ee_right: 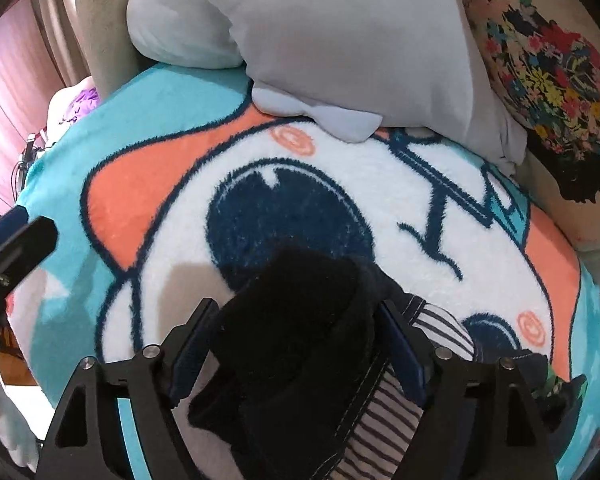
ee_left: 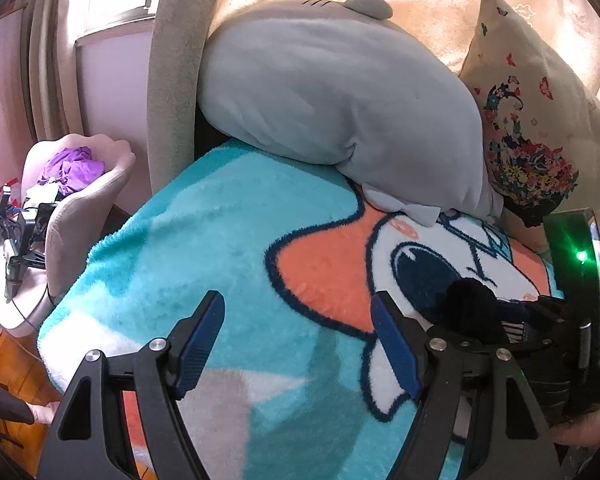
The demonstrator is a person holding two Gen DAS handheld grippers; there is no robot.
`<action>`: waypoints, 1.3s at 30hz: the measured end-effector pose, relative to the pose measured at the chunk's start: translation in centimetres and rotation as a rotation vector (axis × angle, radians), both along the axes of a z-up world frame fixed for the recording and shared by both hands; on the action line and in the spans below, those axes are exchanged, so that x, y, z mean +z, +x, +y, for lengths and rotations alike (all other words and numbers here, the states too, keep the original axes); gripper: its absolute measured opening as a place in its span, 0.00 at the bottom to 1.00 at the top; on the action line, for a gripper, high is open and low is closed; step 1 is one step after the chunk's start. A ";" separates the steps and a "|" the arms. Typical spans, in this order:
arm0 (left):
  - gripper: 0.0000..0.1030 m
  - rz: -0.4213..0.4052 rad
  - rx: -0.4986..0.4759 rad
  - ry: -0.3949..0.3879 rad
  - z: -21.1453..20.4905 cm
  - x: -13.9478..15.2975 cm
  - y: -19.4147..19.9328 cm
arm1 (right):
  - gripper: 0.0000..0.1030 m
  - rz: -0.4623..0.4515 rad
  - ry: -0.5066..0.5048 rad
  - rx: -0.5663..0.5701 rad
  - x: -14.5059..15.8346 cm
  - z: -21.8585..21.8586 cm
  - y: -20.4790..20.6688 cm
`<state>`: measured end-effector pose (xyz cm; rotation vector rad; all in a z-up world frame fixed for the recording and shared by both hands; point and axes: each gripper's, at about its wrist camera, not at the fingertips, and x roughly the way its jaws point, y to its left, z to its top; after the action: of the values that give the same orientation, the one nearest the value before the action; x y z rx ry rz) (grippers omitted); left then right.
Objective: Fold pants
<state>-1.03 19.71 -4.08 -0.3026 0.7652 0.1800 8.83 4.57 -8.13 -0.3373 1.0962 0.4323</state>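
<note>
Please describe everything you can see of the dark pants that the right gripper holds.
The pants look like thick black fabric, bunched into a soft lump. A white lining with dark thin stripes and a stitched seam shows at their right side. They sit between the fingers of the right gripper, which press on both sides. The bundle hangs over the cartoon blanket; whether it touches it, I cannot tell. In the left wrist view it appears as a dark lump.

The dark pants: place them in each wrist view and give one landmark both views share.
Left wrist: the dark pants sit at the right edge, a bunch held by the right gripper.
Right wrist: they fill the lower centre, clamped between the fingers, striped lining showing.
Shared landmark: the big navy cartoon eye on the blanket, just beyond the pants.
</note>
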 end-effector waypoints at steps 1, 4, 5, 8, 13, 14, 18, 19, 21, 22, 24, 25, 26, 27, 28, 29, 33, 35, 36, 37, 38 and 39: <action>0.73 -0.003 -0.003 -0.001 -0.1 0.1 -0.1 | 0.78 -0.003 -0.004 0.006 -0.1 -0.1 0.0; 0.73 -0.006 -0.012 -0.011 -0.3 0.2 -0.3 | 0.59 -0.025 -0.020 0.027 0.2 -0.4 -0.3; 0.73 -0.005 -0.017 -0.021 -0.3 0.2 -0.4 | 0.51 -0.032 -0.025 0.030 0.2 -0.7 -0.3; 0.73 -0.012 -0.028 -0.042 -0.5 0.3 -0.6 | 0.38 -0.046 -0.022 0.028 0.6 -0.8 -0.2; 0.73 0.003 -0.076 -0.068 -1.8 -0.2 -0.1 | 0.34 0.006 0.134 -0.013 1.5 -4.0 0.3; 0.73 0.006 -0.088 -0.076 -2.1 -0.3 0.0 | 0.34 0.015 0.165 -0.020 1.7 -4.6 0.4; 0.73 0.005 -0.151 -0.111 -3.4 -0.7 0.1 | 0.34 0.036 0.262 -0.038 2.7 -6.4 0.7; 0.73 -0.002 -0.170 -0.126 -3.9 -0.8 0.1 | 0.34 0.041 0.284 -0.042 3.0 -6.9 0.8; 0.73 -0.018 -0.218 -0.154 -5.0 -0.7 0.1 | 0.34 0.050 0.326 -0.056 3.3 -6.8 0.7; 0.73 -0.030 -0.253 -0.166 -5.8 -0.8 0.0 | 0.34 0.058 0.352 -0.060 3.6 -7.3 0.8; 0.73 -0.049 -0.313 -0.190 -7.1 -0.8 -0.2 | 0.34 0.057 0.375 -0.072 3.9 -7.4 0.6; 0.73 -0.056 -0.351 -0.209 -7.9 -0.9 -0.2 | 0.34 0.056 0.381 -0.077 4.0 -7.7 0.7; 0.74 -0.057 -0.380 -0.225 -8.6 -1.1 -0.2 | 0.34 0.059 0.386 -0.082 4.1 -8.0 0.6; 0.74 -0.059 -0.405 -0.247 -9.1 -1.3 -0.1 | 0.34 0.066 0.396 -0.086 4.1 -8.2 0.7; 0.75 -0.060 -0.423 -0.262 -9.6 -1.4 0.0 | 0.34 0.074 0.407 -0.088 4.0 -8.3 0.8; 0.76 -0.055 -0.437 -0.270 -10.0 -1.6 0.2 | 0.34 0.083 0.418 -0.090 3.9 -8.5 0.8; 0.75 -0.045 -0.491 -0.240 -12.3 -1.7 0.3 | 0.34 0.090 0.431 -0.086 3.6 -8.5 0.8; 0.53 -0.032 -0.502 -0.200 -13.4 -1.7 0.5 | 0.34 0.090 0.440 -0.083 3.7 -8.6 0.7; 0.25 -0.015 -0.512 -0.195 -13.9 -1.7 0.7 | 0.34 0.087 0.443 -0.082 3.8 -8.7 0.6; 0.16 0.009 -0.530 -0.205 -14.3 -1.8 1.1 | 0.34 0.084 0.447 -0.082 4.0 -8.8 0.5; 0.14 0.019 -0.533 -0.212 -14.6 -1.8 1.2 | 0.34 0.077 0.456 -0.084 4.3 -9.1 0.3; 0.14 0.018 -0.530 -0.209 -14.9 -1.6 1.3 | 0.34 0.069 0.462 -0.087 4.5 -9.4 0.1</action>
<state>0.22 4.80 -5.70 -0.2855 0.8586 -0.3998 8.91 -4.79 -3.60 0.1331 1.0392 0.6061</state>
